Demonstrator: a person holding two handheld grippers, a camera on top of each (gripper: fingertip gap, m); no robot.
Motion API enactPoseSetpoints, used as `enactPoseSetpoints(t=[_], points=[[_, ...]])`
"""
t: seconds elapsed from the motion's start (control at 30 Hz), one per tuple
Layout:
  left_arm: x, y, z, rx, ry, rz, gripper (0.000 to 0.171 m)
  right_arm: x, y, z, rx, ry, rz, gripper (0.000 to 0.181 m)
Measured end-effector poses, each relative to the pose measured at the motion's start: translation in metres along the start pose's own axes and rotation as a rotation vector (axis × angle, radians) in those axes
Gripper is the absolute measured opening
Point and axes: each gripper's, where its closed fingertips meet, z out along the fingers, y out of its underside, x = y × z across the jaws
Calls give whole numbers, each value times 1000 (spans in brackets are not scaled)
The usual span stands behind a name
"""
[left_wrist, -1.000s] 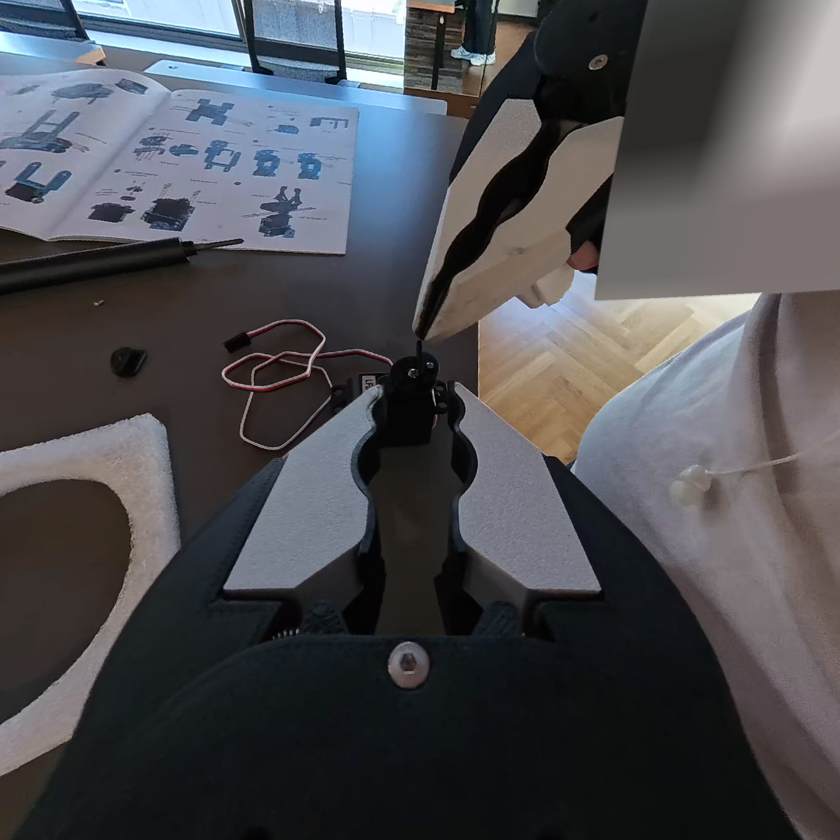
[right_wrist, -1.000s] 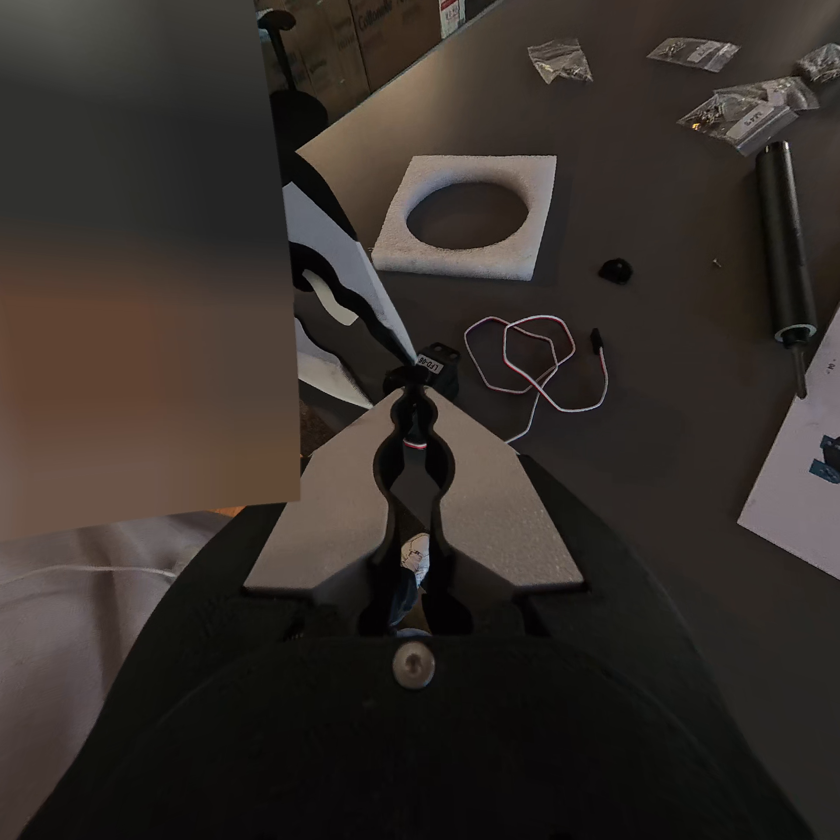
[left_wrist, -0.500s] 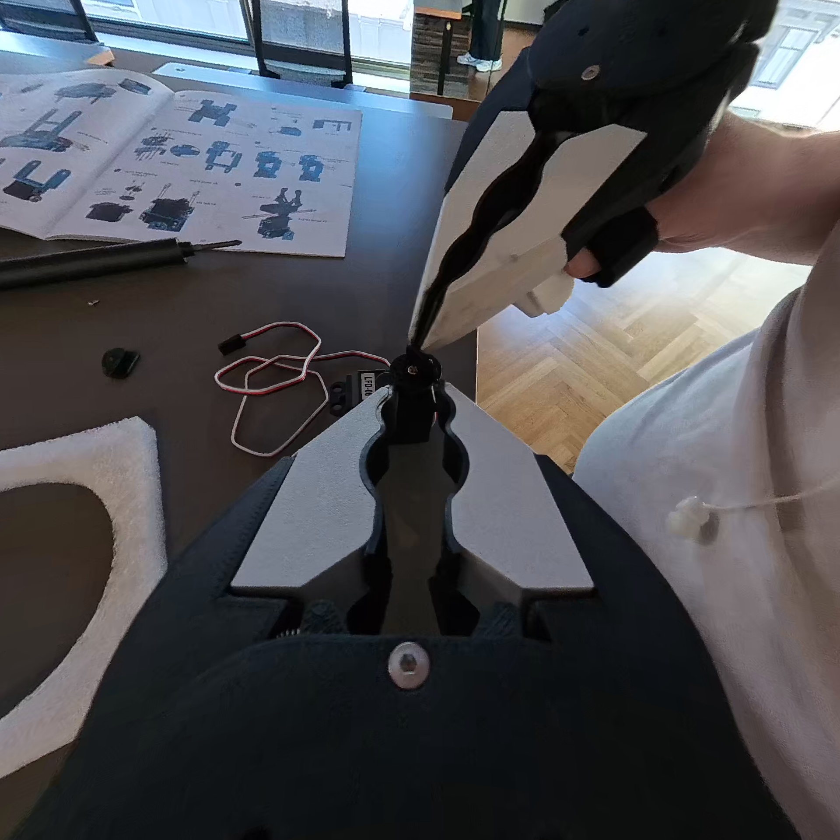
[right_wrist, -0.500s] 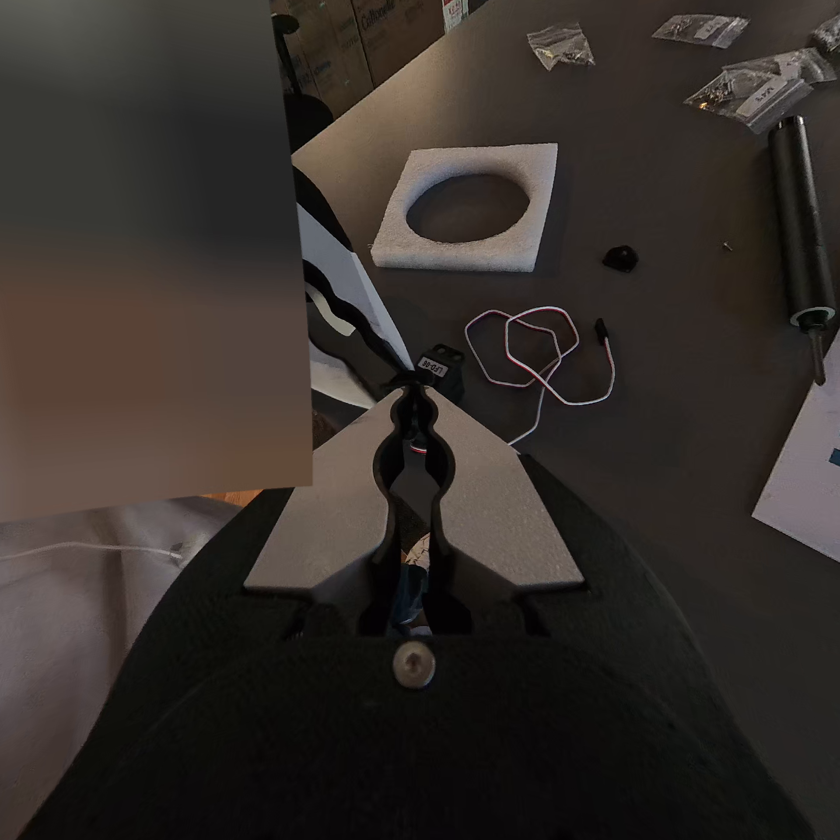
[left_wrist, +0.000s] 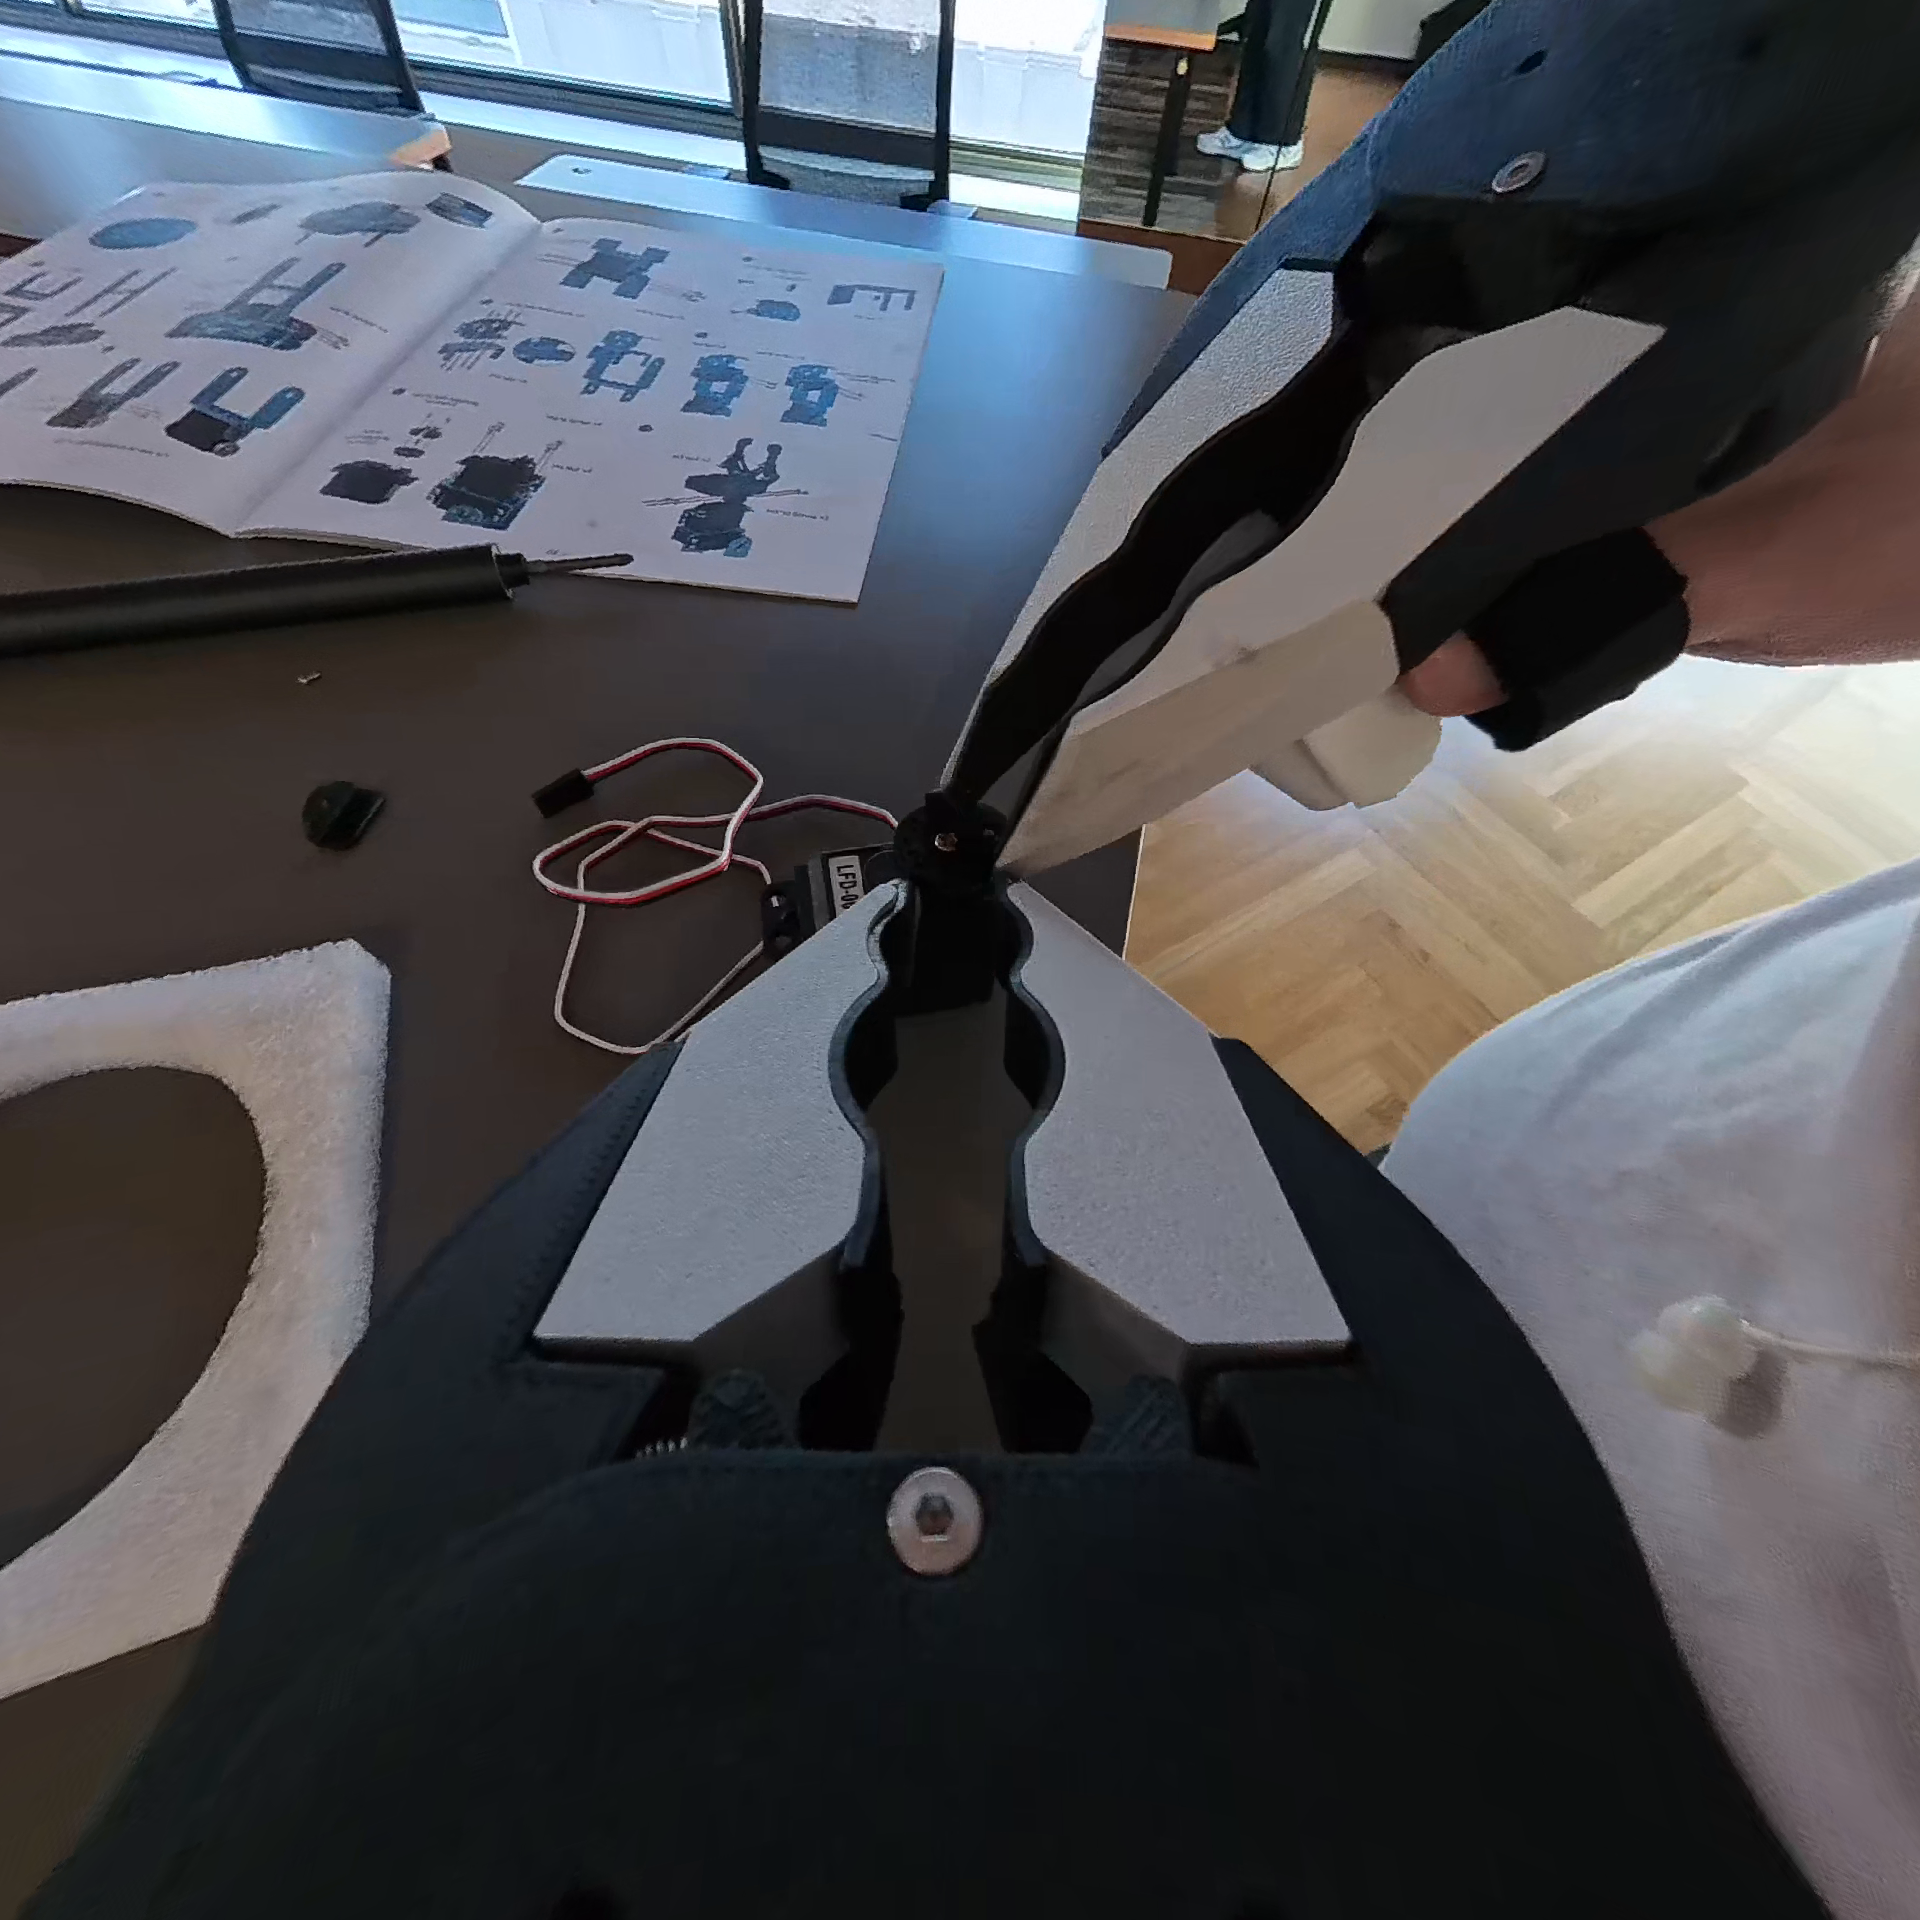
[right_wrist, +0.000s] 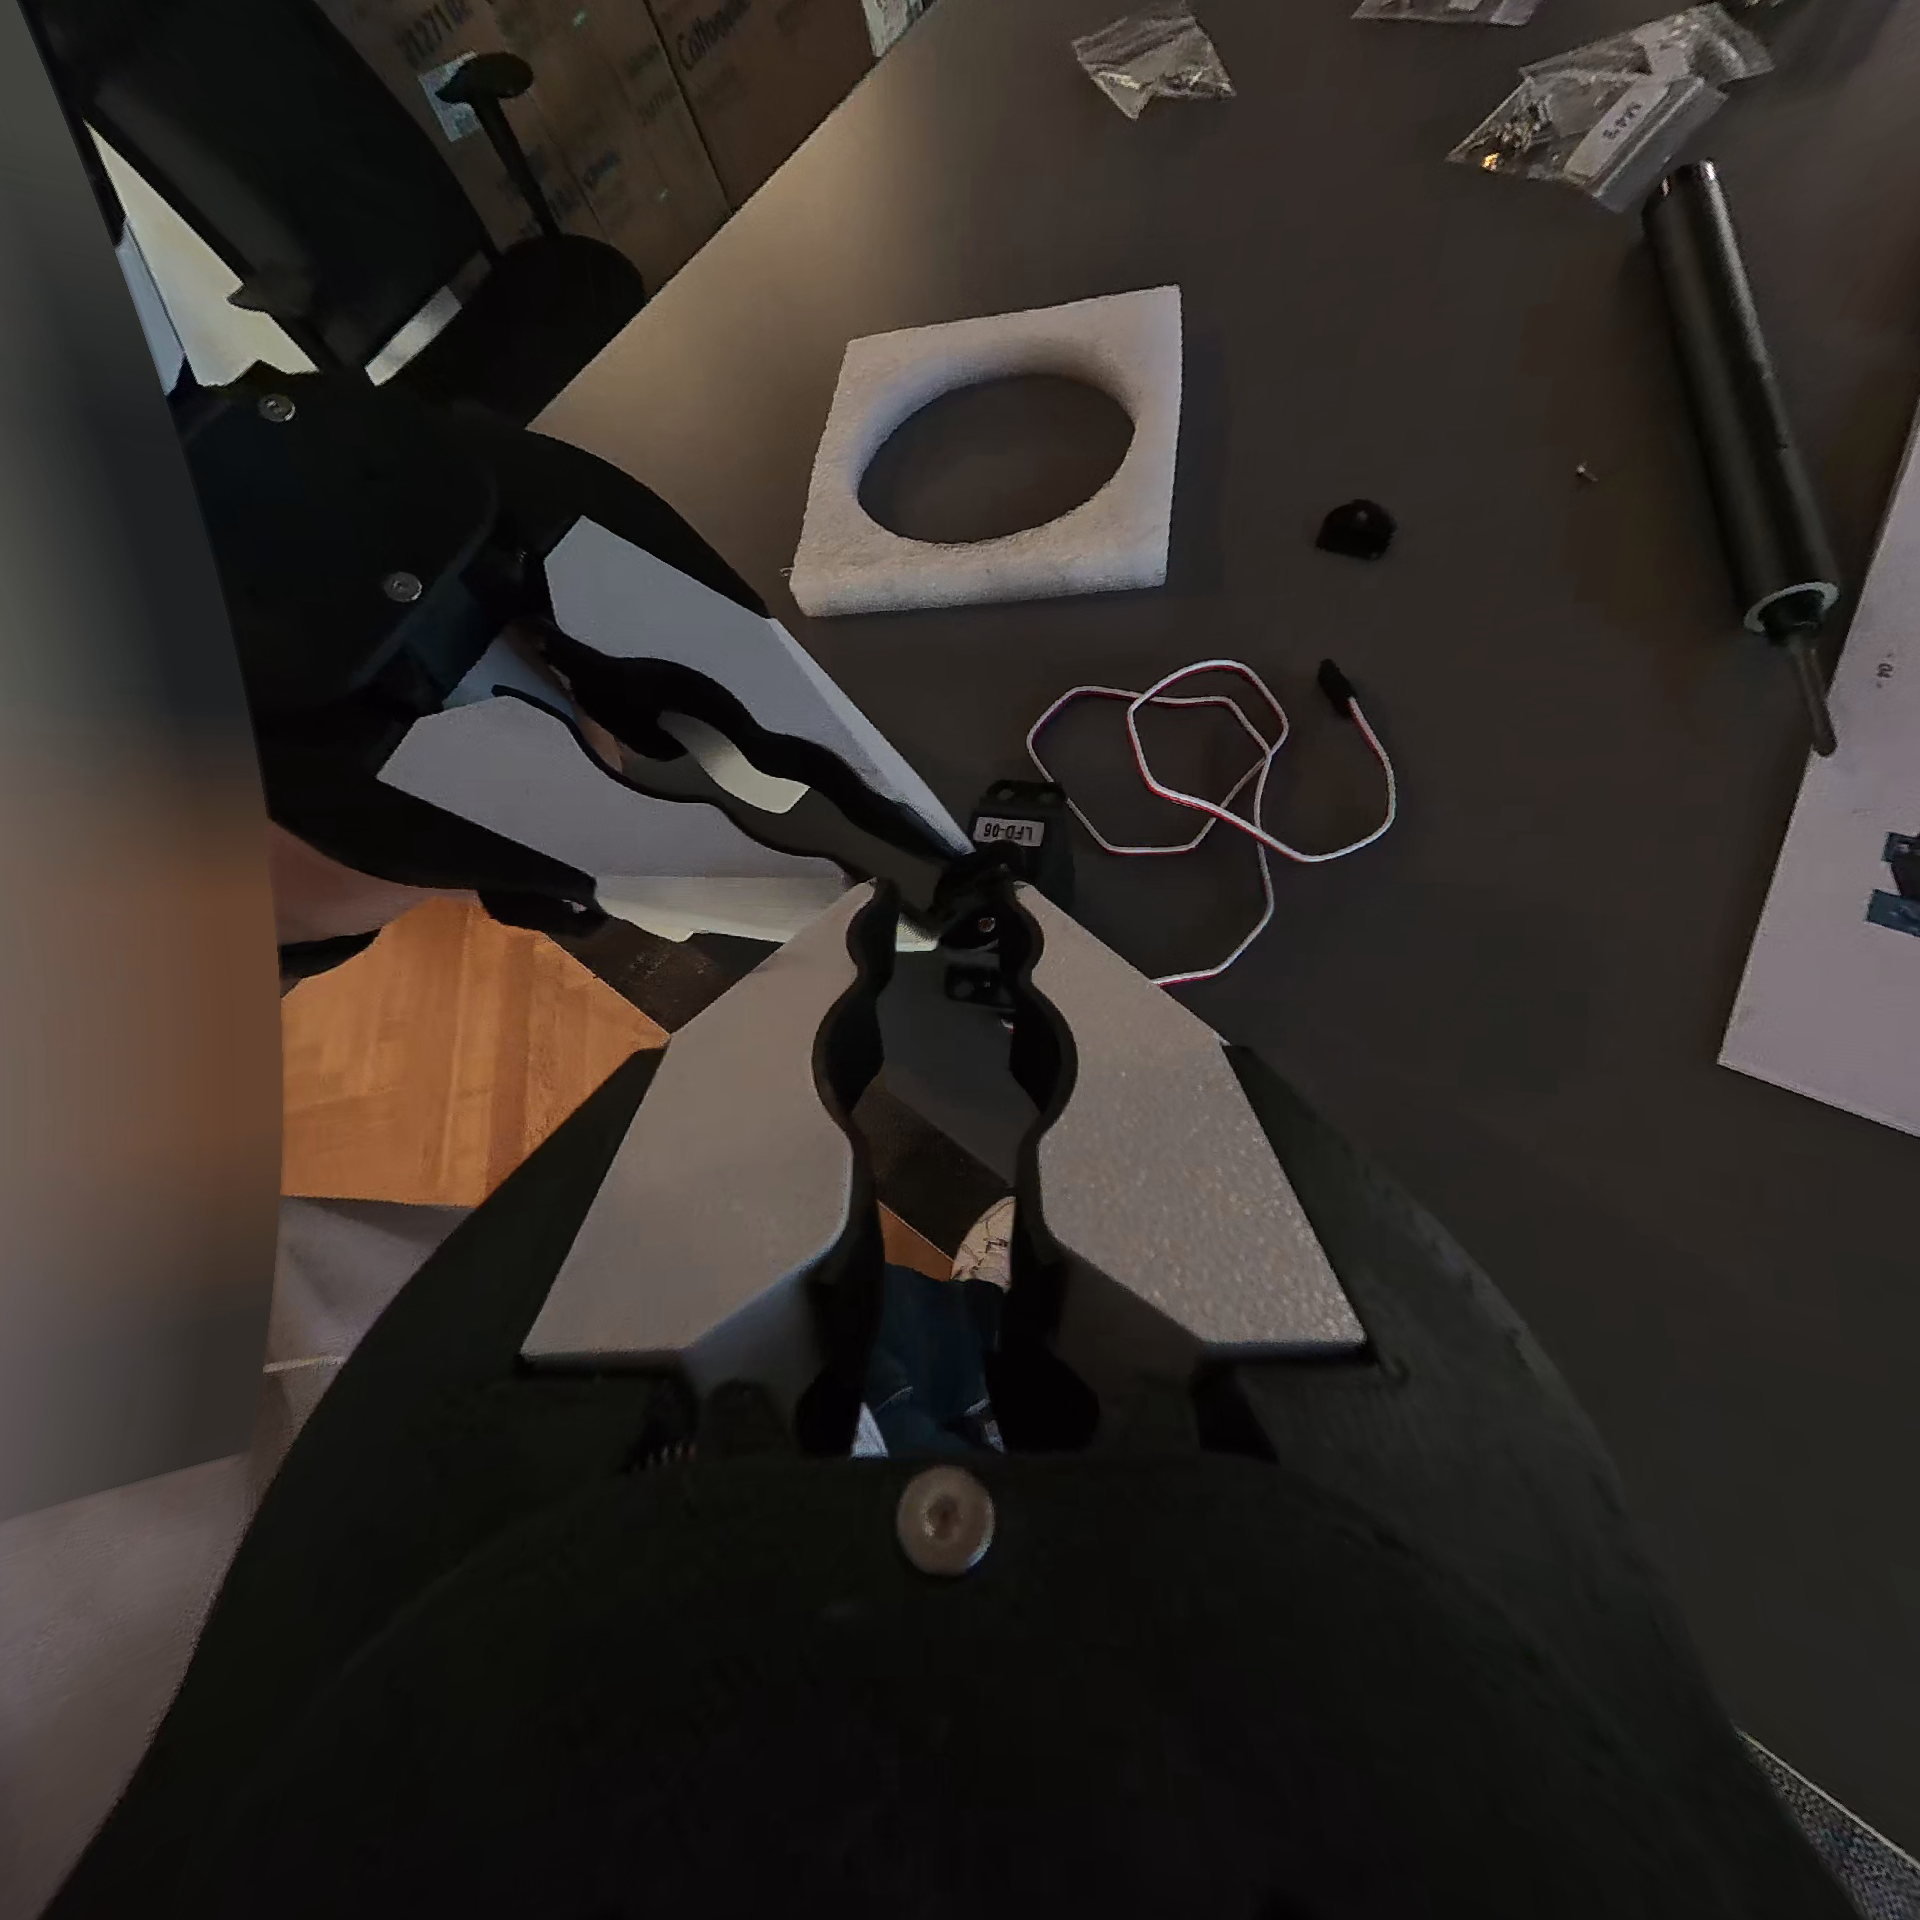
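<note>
Left gripper: clenched on the black body of a servo, tips pressing both flanks. Held right at the table edge nearest the person, wood floor just beyond; resting or lifted, cannot tell.

Right gripper: coming in steeply from above, tips down at the round horn on top of the servo, brass screw head showing in its middle. Jaws narrowly apart either side of the horn; gripping or merely touching, cannot tell.

Handling, as a judgement: small, light, stiff plastic case, smooth enough to twist out of a loose pinch. Best taken on the flat flanks, as now; not by the horn or the mounting ears.

Trailing off the servo, a limp red-white lead, looped loose on the table, black plug at its far end.

Writing: a white label on the servo side, short print, legible, not repeated here.

Farther out: a small black cap, white foam with a round cut-out, a black screwdriver, a tiny loose screw, an open manual of blue part drawings toward the far edge. From the right wrist view, clear bags of hardware by the far corner.
</note>
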Motion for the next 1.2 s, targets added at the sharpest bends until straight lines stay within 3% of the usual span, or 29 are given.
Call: enactPoseSetpoints(t=[0.47, 0.63, 0.73, 0.87, 0.97, 1.2], points=[[-6, -2, -10, 26, 3, -67, 21, 7, 4, -5, 3, 39, -61, 5], [-14, -10, -10, 40, 78, -64, 32, 9, 4, -7, -5, 43, -80, 2], [-8, -4, -4, -39, 155, -10, 34, 11, 2, -6, -2, 39, -76, 3], [-11, 12, 6, -137, 129, 77, 31, 13, 1, -1, -6, 48, -94, 7], [-11, 13, 9, -143, 129, 102, 24, 14, 0, -1, -9, 45, -106, 2], [-8, 13, 10, -133, 248, 59, 22, 13, 1, -3, -17, -123, -108, 1]])
